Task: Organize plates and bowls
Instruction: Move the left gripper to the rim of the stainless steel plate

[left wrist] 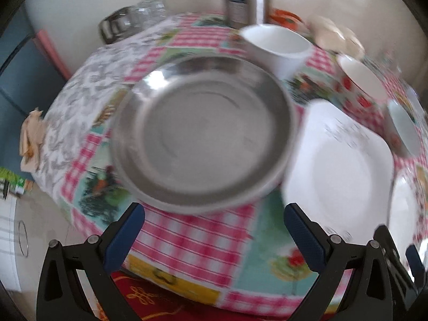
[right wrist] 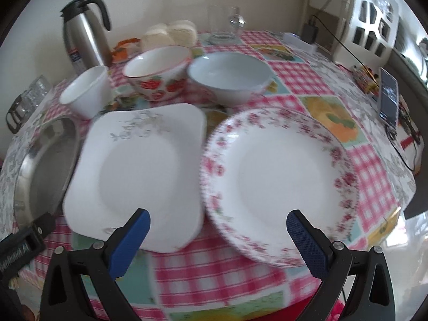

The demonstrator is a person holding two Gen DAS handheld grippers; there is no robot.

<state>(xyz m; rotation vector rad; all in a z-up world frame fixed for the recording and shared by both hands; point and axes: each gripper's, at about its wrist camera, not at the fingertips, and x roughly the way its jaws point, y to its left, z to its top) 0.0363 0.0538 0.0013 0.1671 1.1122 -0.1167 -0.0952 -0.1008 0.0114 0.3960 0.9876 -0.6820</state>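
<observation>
A steel plate (left wrist: 203, 136) lies on the checked tablecloth just ahead of my open left gripper (left wrist: 214, 230). To its right is a square white plate (left wrist: 339, 171). In the right wrist view the square plate (right wrist: 139, 171) and a round rose-rimmed plate (right wrist: 278, 184) lie side by side. My open right gripper (right wrist: 218, 235) hovers over their near edges and holds nothing. Behind them stand a small white bowl (right wrist: 85, 93), a strawberry bowl (right wrist: 157, 75) and a pale blue bowl (right wrist: 230, 80). The steel plate (right wrist: 45, 165) shows at the left, with the left gripper's body beside it.
A steel thermos (right wrist: 83, 37) stands at the back left, with glasses (right wrist: 224, 24) and bread rolls (right wrist: 171, 34) behind the bowls. A phone (right wrist: 389, 99) and cables lie at the table's right edge. A glass jar (left wrist: 133, 18) sits at the far left corner.
</observation>
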